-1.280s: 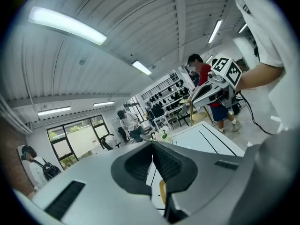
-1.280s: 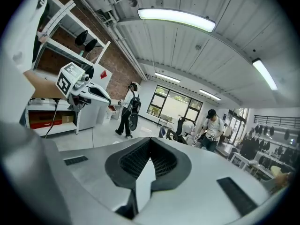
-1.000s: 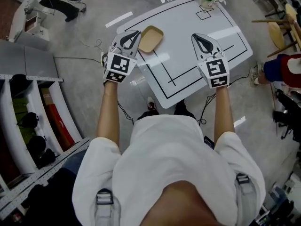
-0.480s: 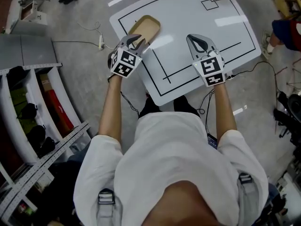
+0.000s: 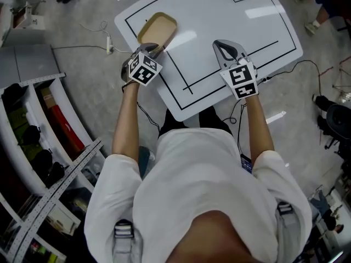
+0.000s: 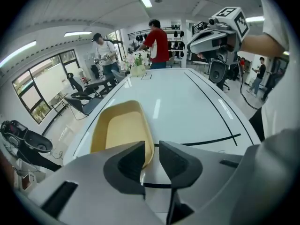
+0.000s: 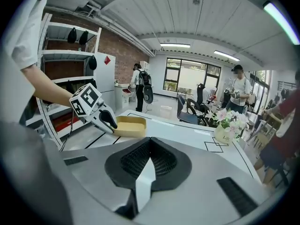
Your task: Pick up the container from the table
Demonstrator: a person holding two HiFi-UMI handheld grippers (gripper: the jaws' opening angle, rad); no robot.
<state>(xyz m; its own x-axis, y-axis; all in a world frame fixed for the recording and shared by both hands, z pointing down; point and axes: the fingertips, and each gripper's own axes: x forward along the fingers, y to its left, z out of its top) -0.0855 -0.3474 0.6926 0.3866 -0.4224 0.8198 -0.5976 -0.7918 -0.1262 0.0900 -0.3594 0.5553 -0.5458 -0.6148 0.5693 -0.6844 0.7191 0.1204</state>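
1. The container (image 5: 157, 29), a shallow tan tray, is lying flat on the white surface (image 5: 236, 21), close to its left edge and on the left gripper's side.
2. The left gripper (image 6: 152, 146) is sitting low at the container's near end. Its 2 jaws are standing narrowly apart, and the container's near-right wall is running into the gap, close against the left-hand jaw. White surface is showing between that wall and the other jaw. Judgement: the jaws are straddling the wall and not yet pinching it.
3. Judgement: the tray is looking too wide for the jaws to span, so 1 thin wall is being taken as the grasp point.
4. The right gripper (image 7: 150, 142) is being held over the near part of the surface, well apart from the container, with its jaws pressed together on nothing. Judgement: it is being kept clear, as 1 gripper is appearing sufficient.
5. Risk: a grip at 1 end is likely to let the far end sag or tip in lifting. The jaws are needing to close firmly on the wall first.
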